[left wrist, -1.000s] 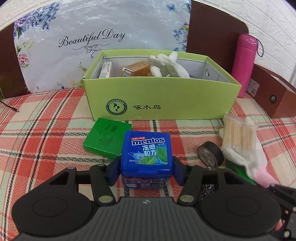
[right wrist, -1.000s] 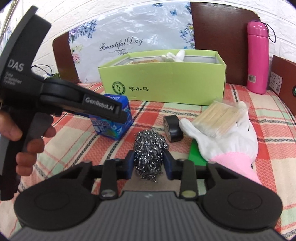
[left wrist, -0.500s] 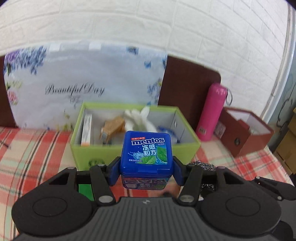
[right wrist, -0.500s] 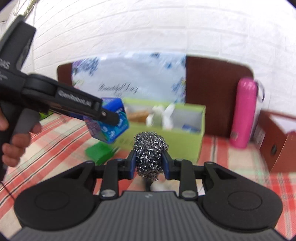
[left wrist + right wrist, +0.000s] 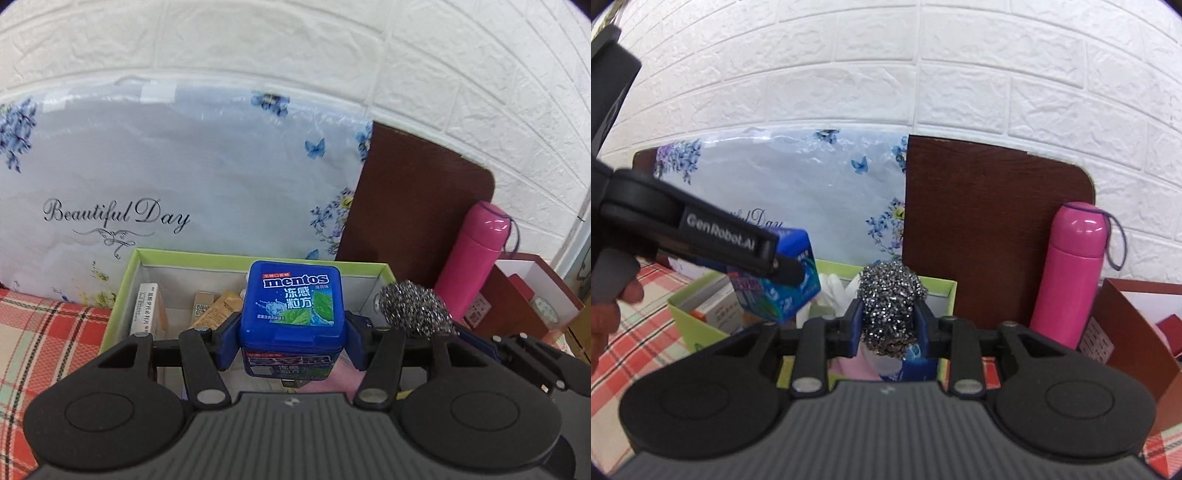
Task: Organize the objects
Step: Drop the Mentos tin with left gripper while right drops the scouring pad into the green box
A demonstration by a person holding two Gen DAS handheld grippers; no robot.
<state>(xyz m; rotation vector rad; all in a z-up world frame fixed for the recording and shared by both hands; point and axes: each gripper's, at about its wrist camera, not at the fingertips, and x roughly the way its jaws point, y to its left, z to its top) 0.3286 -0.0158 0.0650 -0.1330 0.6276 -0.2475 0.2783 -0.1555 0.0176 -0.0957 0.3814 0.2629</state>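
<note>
With the left claw (image 5: 293,341) clamping the Mentos box (image 5: 293,301) and the right claw (image 5: 889,326) pinching the steel scourer (image 5: 890,306) side by side above the green box (image 5: 122,295), simultaneous release risks collision.

Blue mentos box (image 5: 293,301): square, lid upward, held off the surface above the open green box (image 5: 122,291). Steel-wool scrubber (image 5: 890,306): silvery ball, held above the same box's right end. Green box contains small cartons and white gloves
</note>
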